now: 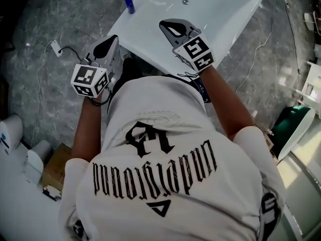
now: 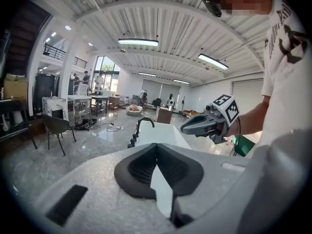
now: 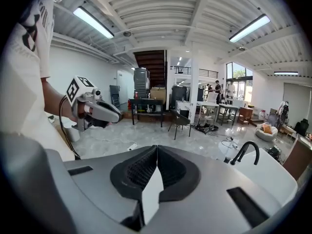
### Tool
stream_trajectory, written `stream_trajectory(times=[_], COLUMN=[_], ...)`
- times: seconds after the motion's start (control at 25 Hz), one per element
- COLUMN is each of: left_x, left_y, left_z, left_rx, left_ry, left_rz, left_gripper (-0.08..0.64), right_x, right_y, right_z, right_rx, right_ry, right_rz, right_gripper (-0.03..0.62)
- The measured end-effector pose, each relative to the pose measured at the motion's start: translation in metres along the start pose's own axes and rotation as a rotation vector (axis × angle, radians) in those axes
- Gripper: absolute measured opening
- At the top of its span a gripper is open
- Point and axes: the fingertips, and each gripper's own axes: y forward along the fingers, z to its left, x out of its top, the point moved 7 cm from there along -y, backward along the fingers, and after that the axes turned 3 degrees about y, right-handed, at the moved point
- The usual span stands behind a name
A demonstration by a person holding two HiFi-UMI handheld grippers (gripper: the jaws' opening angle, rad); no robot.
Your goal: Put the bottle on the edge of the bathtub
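A small blue bottle (image 1: 130,5) stands upright on the left rim of the white bathtub (image 1: 220,14), apart from both grippers. My left gripper (image 1: 111,40) hangs over the floor just left of the tub's near corner, jaws shut and empty. Above the tub's near end my right gripper (image 1: 168,25) is also shut, with nothing in it. In the left gripper view the closed jaws (image 2: 157,145) point along the tub (image 2: 163,133) toward its black faucet (image 2: 144,123). The right gripper view shows its closed jaws (image 3: 157,147), with the faucet (image 3: 246,152) at the right. The bottle is hidden in both gripper views.
Grey marble floor surrounds the tub. A white cable with a plug (image 1: 56,48) lies at the left, a cardboard box (image 1: 54,167) and white containers (image 1: 10,132) at lower left. A green object (image 1: 293,119) is at the right. A chair (image 2: 56,128) and tables stand farther off.
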Motion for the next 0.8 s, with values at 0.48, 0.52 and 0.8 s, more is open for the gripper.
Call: stream_trajectory(times=[0.48, 0.52, 0.8], left_x=[0.036, 0.038, 0.039], left_y=[-0.078, -0.085, -0.118], left_z=[-0.049, -0.051, -0.050], left_rx=[0.094, 0.096, 0.066], left_ry=[0.019, 0.022, 0.051], left_rz=[-0.081, -0.083, -0.096], left_gripper=[0.014, 0.014, 0.014], right_x=[0.037, 0.040, 0.053], right_y=[-0.076, -0.080, -0.101], right_z=[0.032, 0.036, 0.073], right_rx=[0.028, 0.029, -0.007], right_ry=[-0.048, -0.044, -0.013], right_rz=[-0.137, -0.144, -0.184], right_gripper=[0.015, 0.015, 0.015])
